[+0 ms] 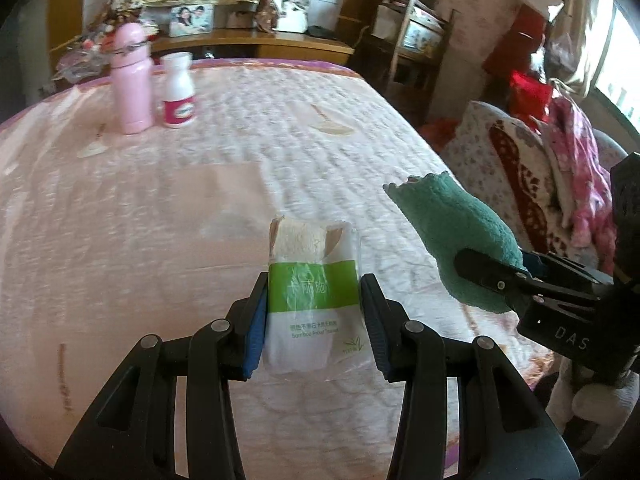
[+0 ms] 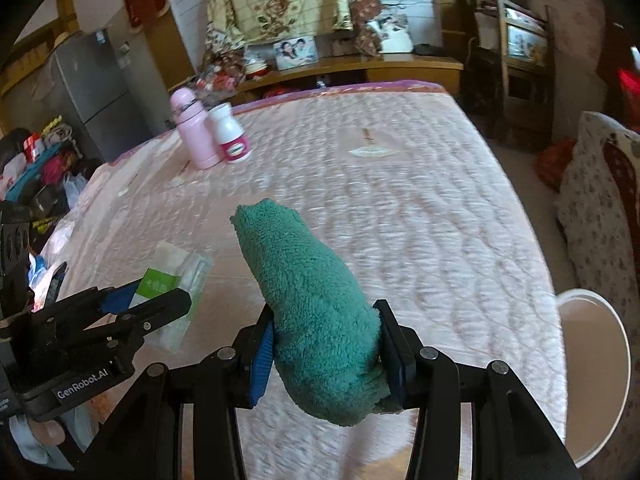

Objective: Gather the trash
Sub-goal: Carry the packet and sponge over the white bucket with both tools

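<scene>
Green-banded tissue pack (image 1: 312,300) is clamped in the left gripper (image 1: 314,320), long axis along the fingers, above the bed (image 1: 200,184). Teal towel (image 2: 316,312) is pinched by the right gripper (image 2: 326,354); the white bin (image 2: 596,376) off the bed's right edge is judged nearer that hand.

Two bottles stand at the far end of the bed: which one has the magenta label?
The shorter white bottle, with a white cap, standing right of the taller all-pink bottle in both views.

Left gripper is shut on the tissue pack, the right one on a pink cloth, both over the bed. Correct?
Not quite. The cloth in the right gripper is green, as the right wrist view shows. The left gripper does hold the tissue pack, both over the bed.
</scene>
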Tool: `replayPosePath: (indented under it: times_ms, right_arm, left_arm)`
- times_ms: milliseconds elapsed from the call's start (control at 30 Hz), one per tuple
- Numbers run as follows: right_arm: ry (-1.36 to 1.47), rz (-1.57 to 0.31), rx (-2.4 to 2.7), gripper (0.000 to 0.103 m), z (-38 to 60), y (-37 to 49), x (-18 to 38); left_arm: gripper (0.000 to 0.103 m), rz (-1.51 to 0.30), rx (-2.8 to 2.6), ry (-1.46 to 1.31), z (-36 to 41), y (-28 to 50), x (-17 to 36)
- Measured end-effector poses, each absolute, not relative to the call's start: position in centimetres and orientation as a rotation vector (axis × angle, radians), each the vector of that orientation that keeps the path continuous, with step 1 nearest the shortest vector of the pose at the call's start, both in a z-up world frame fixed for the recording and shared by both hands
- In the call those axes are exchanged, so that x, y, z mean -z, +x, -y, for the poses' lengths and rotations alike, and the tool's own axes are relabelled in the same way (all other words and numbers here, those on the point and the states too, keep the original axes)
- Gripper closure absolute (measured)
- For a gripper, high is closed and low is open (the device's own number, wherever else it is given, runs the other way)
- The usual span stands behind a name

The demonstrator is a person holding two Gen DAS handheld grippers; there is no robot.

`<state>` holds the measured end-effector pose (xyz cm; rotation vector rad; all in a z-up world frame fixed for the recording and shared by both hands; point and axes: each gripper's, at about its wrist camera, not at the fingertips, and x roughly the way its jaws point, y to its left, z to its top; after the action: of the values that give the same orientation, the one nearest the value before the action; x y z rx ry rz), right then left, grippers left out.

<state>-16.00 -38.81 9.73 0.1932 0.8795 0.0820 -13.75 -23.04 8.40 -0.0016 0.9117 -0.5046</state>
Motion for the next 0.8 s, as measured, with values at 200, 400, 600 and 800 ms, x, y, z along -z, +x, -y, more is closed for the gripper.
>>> replayPosePath:
  times_ms: [200,400,600,800]
  right_arm:
    - [0.222,-0.869,-0.014,0.058,42.8,-17.7,-9.8]
    - [0.250,-0.855,0.076,0.058,47.6,-19.8,-10.2]
    - [0.288,-0.854,0.178,0.058,52.9,-22.1,-10.1]
    - [0.332,-0.856,0.272,0.058,57.9,-24.5,-9.5]
  left_arm:
    - [0.061,-0.911,0.569,0.032,27.3,-14.4,-8.7]
    - [0.061,-0.907,0.651,0.075,31.9,-15.2,-9.1]
    - [0.061,-0.892,0.736,0.128,37.3,-16.1,-9.6]
    - [0.061,-0.908,0.836,0.181,43.2,-17.4,-9.4]
